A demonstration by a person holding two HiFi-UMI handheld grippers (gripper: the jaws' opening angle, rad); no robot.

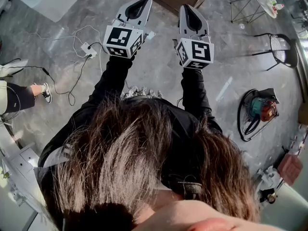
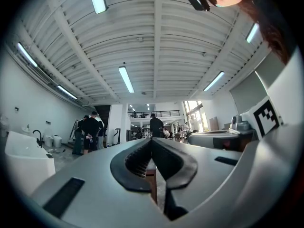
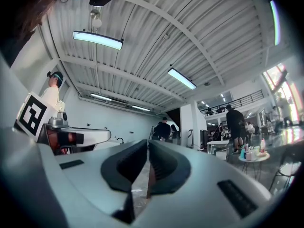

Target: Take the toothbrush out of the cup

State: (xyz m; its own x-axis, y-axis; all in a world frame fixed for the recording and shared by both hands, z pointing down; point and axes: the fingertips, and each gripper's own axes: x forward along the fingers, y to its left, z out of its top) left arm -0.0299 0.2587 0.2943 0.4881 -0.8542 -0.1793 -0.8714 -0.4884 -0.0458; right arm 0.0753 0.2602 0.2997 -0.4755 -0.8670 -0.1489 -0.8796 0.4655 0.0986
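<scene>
Neither a cup nor a toothbrush can be made out in any view. In the head view the person holds both grippers out in front, side by side above the grey floor. My left gripper (image 1: 140,3) is shut with nothing between its jaws. My right gripper (image 1: 191,11) is shut and empty too. In the left gripper view the dark pads of the left gripper (image 2: 152,141) meet at the tip, and they point level into a big hall. The right gripper view shows the right gripper (image 3: 147,144) with its pads together, and the left gripper's marker cube (image 3: 32,115) beside it.
A power strip with cables (image 1: 88,49) lies on the floor at the left, near a seated person's leg (image 1: 21,96). A black wire chair (image 1: 281,49) and a bag (image 1: 260,110) are at the right. A small round table with bottles (image 3: 253,156) stands ahead. Several people (image 2: 90,132) stand far off.
</scene>
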